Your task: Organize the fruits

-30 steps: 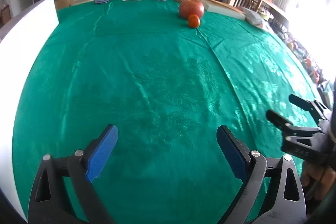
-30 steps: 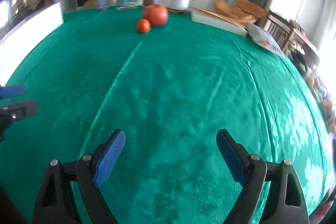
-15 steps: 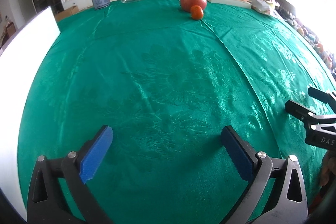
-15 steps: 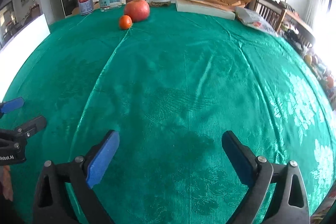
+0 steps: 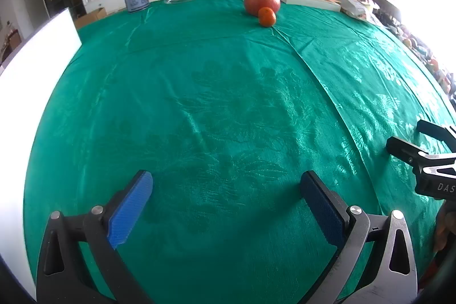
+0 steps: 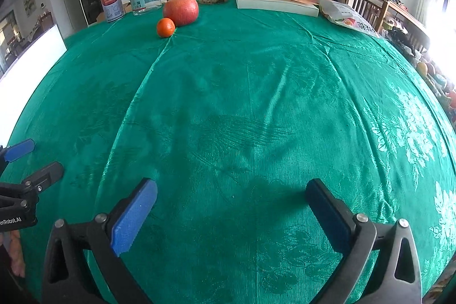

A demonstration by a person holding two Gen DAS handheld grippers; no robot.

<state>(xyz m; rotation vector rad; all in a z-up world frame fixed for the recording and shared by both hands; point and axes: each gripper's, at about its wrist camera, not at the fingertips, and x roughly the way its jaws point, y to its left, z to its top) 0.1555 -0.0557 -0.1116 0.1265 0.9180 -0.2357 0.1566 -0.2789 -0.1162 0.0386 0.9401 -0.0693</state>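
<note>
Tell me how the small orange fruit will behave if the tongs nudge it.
The small orange fruit is round, so it would likely roll. It sits against the big red fruit, which may block it. Its skin looks smooth, possibly slippery.

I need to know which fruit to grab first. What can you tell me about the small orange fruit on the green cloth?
The small orange fruit is round, smooth-looking and bright orange, likely a mandarin. It sits on the green tablecloth at the far side of the table, just in front of the much larger red fruit; it looks to be touching it or nearly so. A crease in the cloth runs to it. Nothing grips it.
</note>
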